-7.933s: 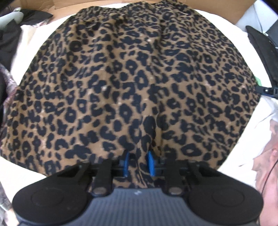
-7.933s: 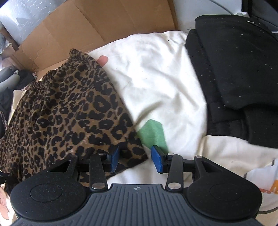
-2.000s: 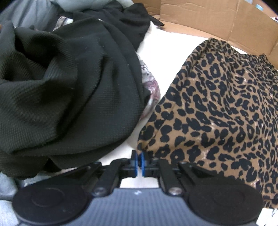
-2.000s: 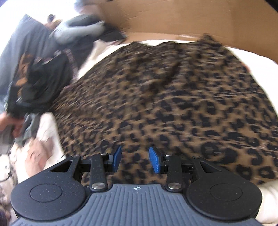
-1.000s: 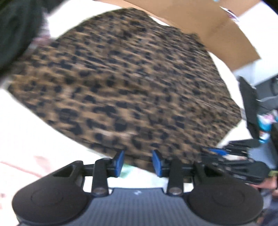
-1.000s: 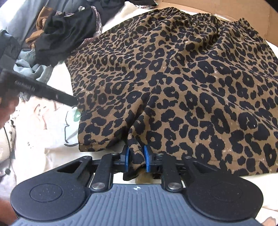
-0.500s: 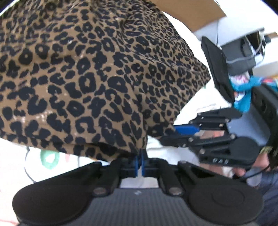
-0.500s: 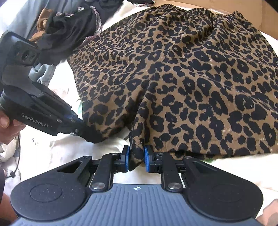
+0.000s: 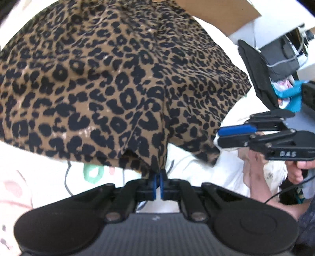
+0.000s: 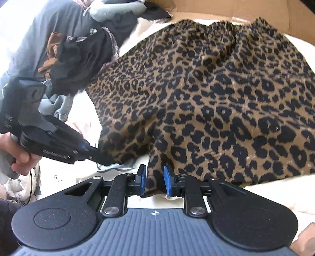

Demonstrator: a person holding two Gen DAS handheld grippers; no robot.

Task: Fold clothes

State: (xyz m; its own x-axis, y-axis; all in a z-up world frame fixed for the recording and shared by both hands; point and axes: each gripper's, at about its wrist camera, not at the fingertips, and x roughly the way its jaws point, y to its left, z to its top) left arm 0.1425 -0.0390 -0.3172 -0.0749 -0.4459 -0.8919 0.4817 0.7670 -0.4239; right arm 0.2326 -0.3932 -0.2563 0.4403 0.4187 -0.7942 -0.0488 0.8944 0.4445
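Right tool (image 10: pixel 154 180) now parted, releasing leopard skirt (image 10: pixel 206 94); left tool (image 9: pixel 158 186) still pinching hem

Tan skirt (image 9: pixel 122 78) with black leopard spots. Blue pads on black fingers (image 10: pixel 167 182). White sheet (image 9: pixel 39 177) shows green and pink print. Brown cardboard (image 10: pixel 236 8) behind, black and grey clothes (image 10: pixel 82 53) heaped left.

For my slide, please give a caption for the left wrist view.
Left gripper shut on leopard-print skirt hem; right gripper beside it.
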